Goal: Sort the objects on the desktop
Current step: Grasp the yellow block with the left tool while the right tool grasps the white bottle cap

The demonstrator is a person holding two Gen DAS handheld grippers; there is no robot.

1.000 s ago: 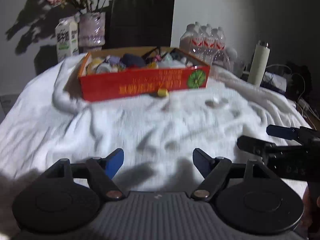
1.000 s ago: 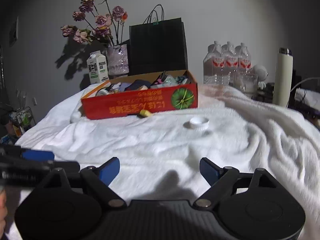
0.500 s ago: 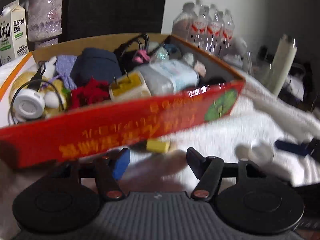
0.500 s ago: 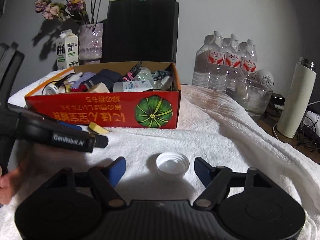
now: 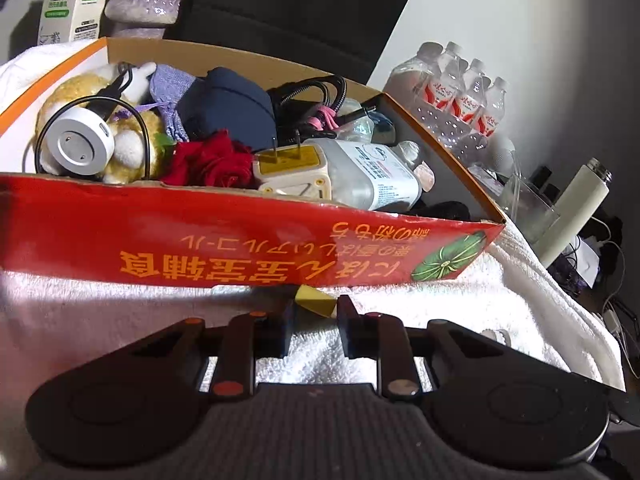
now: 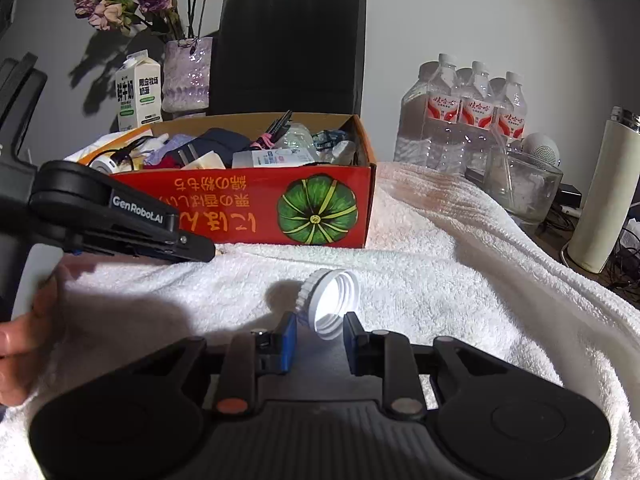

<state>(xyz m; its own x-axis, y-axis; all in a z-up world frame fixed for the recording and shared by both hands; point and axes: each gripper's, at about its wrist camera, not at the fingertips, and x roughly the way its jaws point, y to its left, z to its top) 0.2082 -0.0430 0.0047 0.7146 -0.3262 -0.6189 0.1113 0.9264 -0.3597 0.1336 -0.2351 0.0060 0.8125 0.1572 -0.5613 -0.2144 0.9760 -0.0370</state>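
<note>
Left wrist view: left tool closed in from a wide spread onto a small yellow block lying on the white towel right against the front wall of the red box. Fingers now narrow, one each side of the block; pads appear to touch it, so judged clenched on it, though the block's lower part is hidden. Moved up from well back on the towel to the foot of the box. Box already crowded: charger plug, red rose, round white device.

Right wrist view: right tool likewise just narrowed, pinching a white bottle cap, now tipped on edge between the fingers instead of lying flat, open side up. Shows what the other view lacks: the left tool from the side, low at the box front, and part of a hand on the towel. Yellow block hidden here.

Both pieces judged gripped; lifting into the box likely next.
</note>
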